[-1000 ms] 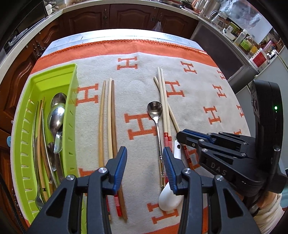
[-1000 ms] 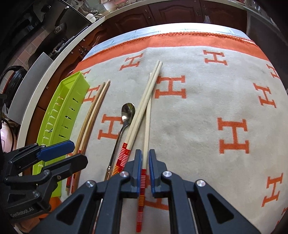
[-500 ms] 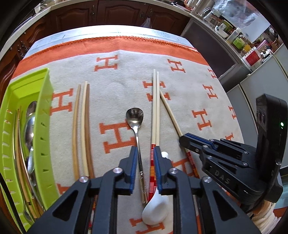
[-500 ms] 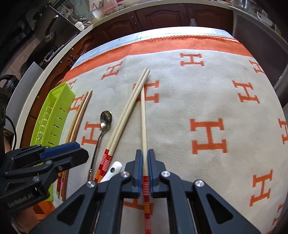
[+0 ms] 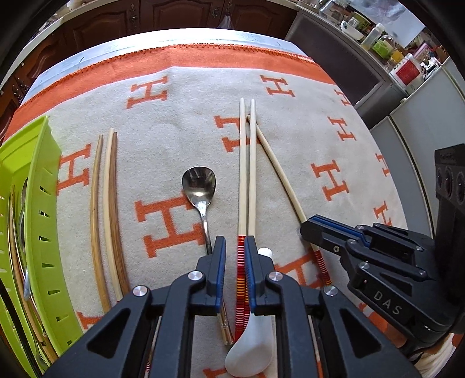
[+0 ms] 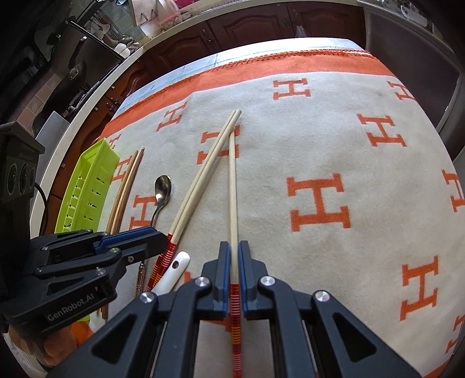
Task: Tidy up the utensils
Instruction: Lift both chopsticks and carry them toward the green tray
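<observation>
orange-bordered h-patterned blanket (image 5: 186, 122), dark cabinets (image 5: 174, 14)

Bright daylight, heavy fisheye bending

Both views are sharp and evenly lit. Glare whitens the far worktop (image 5: 203, 35) edge, and a highlight glints in the spoon (image 5: 199, 181) bowl. Straight lines bow towards dark, vignetted corners; shadows are soft and short

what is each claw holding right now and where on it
Left claw: the pair of pale chopsticks, at their red-striped handle ends. Right claw: the single pale chopstick, just above its striped handle.
</observation>
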Motion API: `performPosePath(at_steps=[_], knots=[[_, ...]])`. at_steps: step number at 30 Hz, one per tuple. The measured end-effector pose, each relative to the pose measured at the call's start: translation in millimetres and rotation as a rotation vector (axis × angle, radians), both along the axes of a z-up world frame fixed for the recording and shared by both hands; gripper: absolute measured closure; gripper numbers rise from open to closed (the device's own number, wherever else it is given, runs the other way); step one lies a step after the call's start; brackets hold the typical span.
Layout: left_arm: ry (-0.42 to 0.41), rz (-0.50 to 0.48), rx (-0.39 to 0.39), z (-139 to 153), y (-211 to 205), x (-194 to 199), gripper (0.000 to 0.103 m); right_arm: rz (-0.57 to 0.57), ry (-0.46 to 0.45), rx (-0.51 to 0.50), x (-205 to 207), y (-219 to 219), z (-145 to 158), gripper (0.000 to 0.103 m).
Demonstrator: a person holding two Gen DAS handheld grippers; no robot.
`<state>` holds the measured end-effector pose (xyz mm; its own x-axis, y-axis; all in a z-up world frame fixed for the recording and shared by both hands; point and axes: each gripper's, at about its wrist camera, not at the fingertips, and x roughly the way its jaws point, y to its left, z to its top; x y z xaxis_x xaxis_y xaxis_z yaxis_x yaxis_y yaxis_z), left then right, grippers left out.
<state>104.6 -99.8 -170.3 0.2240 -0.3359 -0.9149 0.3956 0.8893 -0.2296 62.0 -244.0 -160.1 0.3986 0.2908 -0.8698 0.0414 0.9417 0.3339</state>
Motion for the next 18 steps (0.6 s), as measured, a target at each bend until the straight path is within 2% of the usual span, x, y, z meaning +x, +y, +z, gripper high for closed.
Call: performPosePath(at_steps=[4, 14, 18], knots=[[-0.016, -0.014, 0.028, -2, -5, 1, 0.091, -0.001, -0.001, 0.007, -1, -1, 0, 0.097], [-0.141, -0.055, 0.140, -1, -23, -6, 0.091, -0.001, -0.007, 0.007, -1, -3, -1, 0.097], [-0.163, -0.052, 0.145, 0, -22, -8, 0.090, 0.016, -0.019, -0.035, -1, 4, 1, 0.096]])
